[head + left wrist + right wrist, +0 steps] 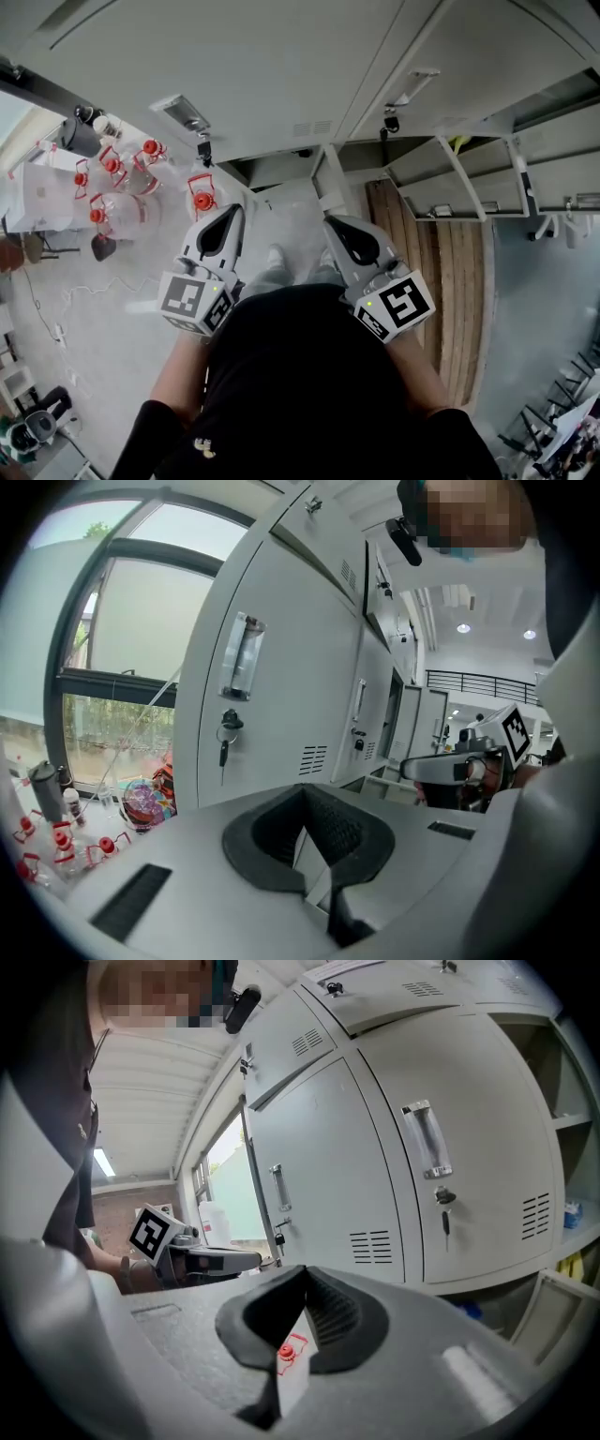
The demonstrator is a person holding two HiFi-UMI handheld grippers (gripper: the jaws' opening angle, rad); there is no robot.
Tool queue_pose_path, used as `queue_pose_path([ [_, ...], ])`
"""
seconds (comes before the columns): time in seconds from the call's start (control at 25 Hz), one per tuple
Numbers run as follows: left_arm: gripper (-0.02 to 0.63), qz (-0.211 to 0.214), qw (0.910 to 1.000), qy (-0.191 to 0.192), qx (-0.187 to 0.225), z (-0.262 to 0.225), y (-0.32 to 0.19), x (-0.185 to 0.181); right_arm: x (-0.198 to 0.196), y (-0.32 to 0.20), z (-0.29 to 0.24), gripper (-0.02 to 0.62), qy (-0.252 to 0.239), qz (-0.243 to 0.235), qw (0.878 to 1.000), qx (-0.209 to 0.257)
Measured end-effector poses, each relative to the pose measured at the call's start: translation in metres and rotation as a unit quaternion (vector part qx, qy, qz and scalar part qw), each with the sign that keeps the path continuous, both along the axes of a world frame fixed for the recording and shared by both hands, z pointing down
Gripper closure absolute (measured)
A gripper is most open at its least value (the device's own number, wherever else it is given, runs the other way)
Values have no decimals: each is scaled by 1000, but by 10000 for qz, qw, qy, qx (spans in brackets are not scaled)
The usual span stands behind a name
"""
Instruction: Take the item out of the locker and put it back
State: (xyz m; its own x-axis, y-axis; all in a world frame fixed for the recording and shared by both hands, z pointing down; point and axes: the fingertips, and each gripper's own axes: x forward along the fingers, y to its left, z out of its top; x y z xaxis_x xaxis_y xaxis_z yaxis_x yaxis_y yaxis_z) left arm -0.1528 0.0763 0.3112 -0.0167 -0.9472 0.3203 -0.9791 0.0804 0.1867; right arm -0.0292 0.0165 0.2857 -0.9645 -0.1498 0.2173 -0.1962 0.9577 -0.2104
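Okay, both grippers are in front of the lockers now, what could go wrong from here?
The locker door ahead is closed, with a small key hanging in its lock; the shut left gripper might slip on it.
Red-capped bottles crowd the floor at the left; a sidestep could knock them over.
Open locker doors at the right could catch the right gripper as it swings.

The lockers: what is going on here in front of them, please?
A person stands facing a wall of grey lockers, with a gripper in each hand. The left gripper and the right gripper are both raised toward closed doors, jaws together, with nothing gripped. The door ahead of the left gripper is shut, and a key hangs in its lock. Further right, some compartments stand open.
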Motion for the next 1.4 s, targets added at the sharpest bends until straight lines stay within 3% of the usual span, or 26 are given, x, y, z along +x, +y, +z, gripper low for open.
queue_pose_path([
  [0.44,592,87,9991,-330,240,-33,3,14,-4,-5,-17,597,-69,-288,9994,166],
  [1.4,592,-117,9991,-361,-180,-13,5,16,-3,-14,-9,598,53,-440,9989,130],
])
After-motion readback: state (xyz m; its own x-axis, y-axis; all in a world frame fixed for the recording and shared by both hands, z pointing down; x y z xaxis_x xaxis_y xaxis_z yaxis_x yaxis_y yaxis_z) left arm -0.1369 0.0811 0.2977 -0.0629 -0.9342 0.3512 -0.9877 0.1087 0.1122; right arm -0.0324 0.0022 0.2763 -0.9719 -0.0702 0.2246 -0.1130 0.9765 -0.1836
